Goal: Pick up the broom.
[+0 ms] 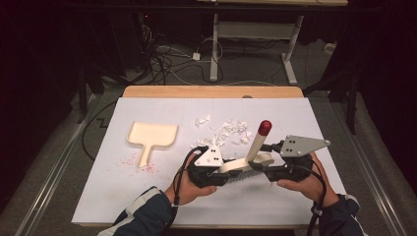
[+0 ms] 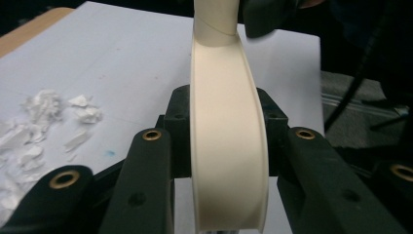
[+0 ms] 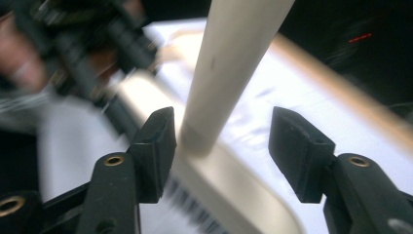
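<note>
Brush (image 1: 246, 162) over white table (image 1: 162, 191); dark room, cables (image 1: 162, 59).

My table (image 1: 147, 196) carries a cream dustpan (image 1: 152, 135) at its left; just right of the dustpan lie white paper scraps (image 1: 223, 130), red specks (image 1: 133, 160) below it.

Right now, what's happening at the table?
A person is handling a cream plastic hand brush with a red-tipped handle using both tongs. The left tongs are shut on the brush's cream head. The right tongs stand open around the handle, pads not pressing it. Torn white paper scraps lie on the white tabletop behind the brush, and a cream plastic dustpan sits apart to the left.
</note>
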Motion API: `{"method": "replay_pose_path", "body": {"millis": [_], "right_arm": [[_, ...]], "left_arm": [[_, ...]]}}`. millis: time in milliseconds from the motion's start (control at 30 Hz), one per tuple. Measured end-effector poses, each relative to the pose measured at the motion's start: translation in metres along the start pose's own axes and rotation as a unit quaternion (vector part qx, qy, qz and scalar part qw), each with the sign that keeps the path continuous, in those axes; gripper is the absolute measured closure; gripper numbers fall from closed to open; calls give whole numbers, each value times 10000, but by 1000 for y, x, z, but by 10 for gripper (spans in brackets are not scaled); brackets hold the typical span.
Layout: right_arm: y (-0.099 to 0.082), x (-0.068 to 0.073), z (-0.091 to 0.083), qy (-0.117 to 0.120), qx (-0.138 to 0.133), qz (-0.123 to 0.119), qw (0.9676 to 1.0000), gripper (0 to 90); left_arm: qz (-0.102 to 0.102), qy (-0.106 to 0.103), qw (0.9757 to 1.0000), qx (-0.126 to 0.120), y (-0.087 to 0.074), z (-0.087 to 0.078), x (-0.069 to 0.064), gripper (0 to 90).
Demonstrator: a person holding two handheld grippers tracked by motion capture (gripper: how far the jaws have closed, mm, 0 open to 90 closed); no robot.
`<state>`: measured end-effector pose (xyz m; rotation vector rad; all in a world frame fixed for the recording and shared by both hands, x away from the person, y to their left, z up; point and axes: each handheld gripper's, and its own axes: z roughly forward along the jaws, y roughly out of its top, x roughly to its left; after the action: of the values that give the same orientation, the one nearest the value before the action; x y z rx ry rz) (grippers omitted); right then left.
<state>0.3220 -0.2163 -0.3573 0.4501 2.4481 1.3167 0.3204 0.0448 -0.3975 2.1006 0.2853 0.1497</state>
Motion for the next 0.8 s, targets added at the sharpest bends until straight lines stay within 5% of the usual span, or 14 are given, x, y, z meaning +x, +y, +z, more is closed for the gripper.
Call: {"method": "replay_pose_path", "body": {"millis": [133, 267, 533, 667, 800], "right_arm": [[-10, 0, 12, 478, 423, -263, 9976, 408], [-15, 6, 25, 826, 862, -512, 9915, 435], [-23, 3, 36, 1480, 735, -451, 9852, 581], [-22, 6, 37, 1529, 742, -518, 9841, 656], [-19, 12, 38, 1288, 760, -543, 9873, 676]], "left_arm": [[140, -165, 9997, 116, -2, -2, -3, 661], [151, -393, 9990, 170, -5, -3, -2, 661], [73, -793, 9968, 112, -10, -5, 6, 650], [30, -667, 9977, 90, -12, -6, 10, 561], [177, -233, 9995, 136, -12, -11, 10, 471]]}}
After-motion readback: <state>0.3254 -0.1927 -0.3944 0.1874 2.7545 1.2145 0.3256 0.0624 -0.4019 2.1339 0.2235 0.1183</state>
